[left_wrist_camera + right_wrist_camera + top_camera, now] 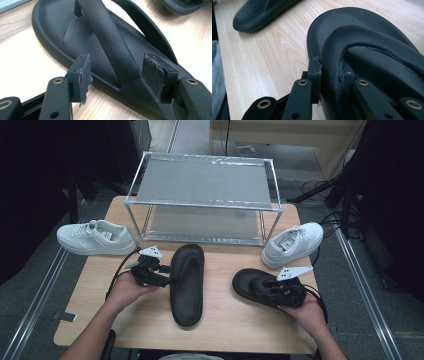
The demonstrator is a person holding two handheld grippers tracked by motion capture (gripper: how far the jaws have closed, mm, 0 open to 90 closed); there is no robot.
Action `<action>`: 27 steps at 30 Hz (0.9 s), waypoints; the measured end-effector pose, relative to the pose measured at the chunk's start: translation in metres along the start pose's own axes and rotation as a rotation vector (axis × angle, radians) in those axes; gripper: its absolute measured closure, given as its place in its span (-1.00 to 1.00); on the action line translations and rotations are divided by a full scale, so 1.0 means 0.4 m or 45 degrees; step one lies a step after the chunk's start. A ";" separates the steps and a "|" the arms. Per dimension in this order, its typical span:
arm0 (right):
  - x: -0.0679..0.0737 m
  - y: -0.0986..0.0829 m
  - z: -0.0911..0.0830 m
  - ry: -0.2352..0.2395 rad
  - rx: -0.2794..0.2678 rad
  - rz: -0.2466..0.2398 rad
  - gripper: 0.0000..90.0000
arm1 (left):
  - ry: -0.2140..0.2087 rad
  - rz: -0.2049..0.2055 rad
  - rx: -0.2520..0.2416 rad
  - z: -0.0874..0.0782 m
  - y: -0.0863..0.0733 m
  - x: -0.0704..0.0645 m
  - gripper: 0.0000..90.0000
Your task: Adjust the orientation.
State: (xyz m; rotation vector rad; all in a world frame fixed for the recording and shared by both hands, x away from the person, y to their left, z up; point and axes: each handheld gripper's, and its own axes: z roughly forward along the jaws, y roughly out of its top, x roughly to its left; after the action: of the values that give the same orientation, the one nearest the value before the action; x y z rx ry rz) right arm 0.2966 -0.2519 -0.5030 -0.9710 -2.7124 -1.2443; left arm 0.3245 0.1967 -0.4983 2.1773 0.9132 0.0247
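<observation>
Two black thong sandals lie on the wooden table. The left sandal [187, 285] runs lengthwise near the middle. My left gripper [167, 276] is at its left edge, open. In the left gripper view its jaws straddle the sandal's strap [112, 42] without pressing it, and the pads [83, 75] stand well apart. The right sandal [252, 284] lies at an angle to the right. My right gripper [272, 287] is shut on that sandal's strap [362, 37], which is pinched between the jaws in the right gripper view.
A metal two-shelf rack [205, 195] stands at the back of the table. One white sneaker [95, 237] sits left of it, another [292, 245] to its right. The table's front edge [200, 347] is close to the person.
</observation>
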 end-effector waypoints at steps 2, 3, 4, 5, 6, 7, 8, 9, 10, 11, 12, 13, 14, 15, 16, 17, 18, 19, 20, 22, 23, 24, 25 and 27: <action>0.007 0.009 0.000 -0.007 -0.018 0.014 0.73 | -0.002 0.003 -0.004 0.000 0.000 -0.002 -0.10; 0.010 0.014 0.000 -0.014 -0.027 0.020 0.73 | -0.002 0.003 -0.007 0.000 0.000 -0.002 -0.10; 0.012 0.019 0.001 -0.019 -0.032 0.026 0.73 | 0.000 0.005 -0.008 0.000 0.000 -0.002 -0.10; 0.015 0.024 0.003 -0.021 -0.040 0.033 0.73 | -0.001 0.006 -0.009 -0.001 0.000 -0.002 -0.10; 0.017 0.030 0.004 -0.021 -0.045 0.041 0.73 | -0.001 0.008 -0.011 -0.002 0.000 -0.002 -0.10; 0.020 0.036 0.007 -0.021 -0.053 0.051 0.73 | -0.001 0.007 -0.014 -0.002 0.000 -0.002 -0.10; 0.023 0.043 0.010 -0.018 -0.060 0.057 0.73 | 0.005 0.013 -0.015 -0.004 0.001 -0.002 -0.09; 0.026 0.050 0.014 -0.018 -0.065 0.061 0.73 | 0.015 0.021 -0.024 -0.006 0.001 -0.003 -0.06; 0.030 0.058 0.019 -0.019 -0.071 0.072 0.73 | 0.014 0.022 -0.038 -0.009 0.001 -0.004 -0.03; 0.033 0.067 0.024 -0.014 -0.077 0.085 0.73 | 0.018 0.024 -0.052 -0.012 0.001 -0.004 -0.02; 0.036 0.075 0.030 -0.019 -0.082 0.089 0.73 | 0.021 0.025 -0.061 -0.015 0.002 -0.004 -0.01; 0.040 0.084 0.035 -0.025 -0.082 0.096 0.73 | 0.018 0.023 -0.068 -0.016 0.002 -0.004 -0.01; 0.043 0.092 0.041 -0.029 -0.082 0.106 0.73 | 0.015 0.021 -0.071 -0.016 0.001 -0.003 -0.01; 0.046 0.099 0.048 -0.038 -0.082 0.101 0.73 | 0.015 0.020 -0.066 -0.016 0.001 -0.002 -0.01; 0.049 0.105 0.054 -0.047 -0.078 0.105 0.73 | 0.014 0.021 -0.058 -0.016 0.001 -0.001 -0.01; 0.051 0.110 0.060 -0.049 -0.079 0.108 0.73 | 0.015 0.020 -0.054 -0.015 0.001 -0.001 -0.01; 0.053 0.115 0.066 -0.054 -0.081 0.112 0.73 | 0.014 0.020 -0.056 -0.015 0.001 -0.001 -0.01; 0.054 0.118 0.072 -0.057 -0.082 0.112 0.73 | 0.016 0.021 -0.058 -0.014 0.001 -0.002 -0.01; 0.055 0.121 0.078 -0.060 -0.079 0.118 0.73 | 0.016 0.022 -0.060 -0.014 0.001 -0.003 -0.01; 0.056 0.126 0.090 -0.068 -0.074 0.125 0.73 | 0.014 0.025 -0.060 -0.015 0.001 -0.004 0.03; 0.055 0.128 0.097 -0.076 -0.068 0.127 0.73 | 0.014 0.024 -0.059 -0.015 0.001 -0.003 0.04; 0.055 0.130 0.104 -0.080 -0.061 0.129 0.73 | 0.015 0.023 -0.059 -0.015 0.001 -0.003 0.04; 0.054 0.133 0.112 -0.082 -0.056 0.129 0.73 | 0.013 0.021 -0.059 -0.015 0.001 -0.003 0.04; 0.053 0.138 0.126 -0.091 -0.045 0.139 0.73 | 0.017 0.025 -0.060 -0.015 0.000 -0.002 0.05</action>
State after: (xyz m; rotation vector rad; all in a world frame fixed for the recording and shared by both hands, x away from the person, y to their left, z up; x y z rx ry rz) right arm 0.3215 -0.1787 -0.4946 -1.1718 -2.6563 -1.2668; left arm 0.3222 0.1998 -0.4938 2.1448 0.8897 0.0696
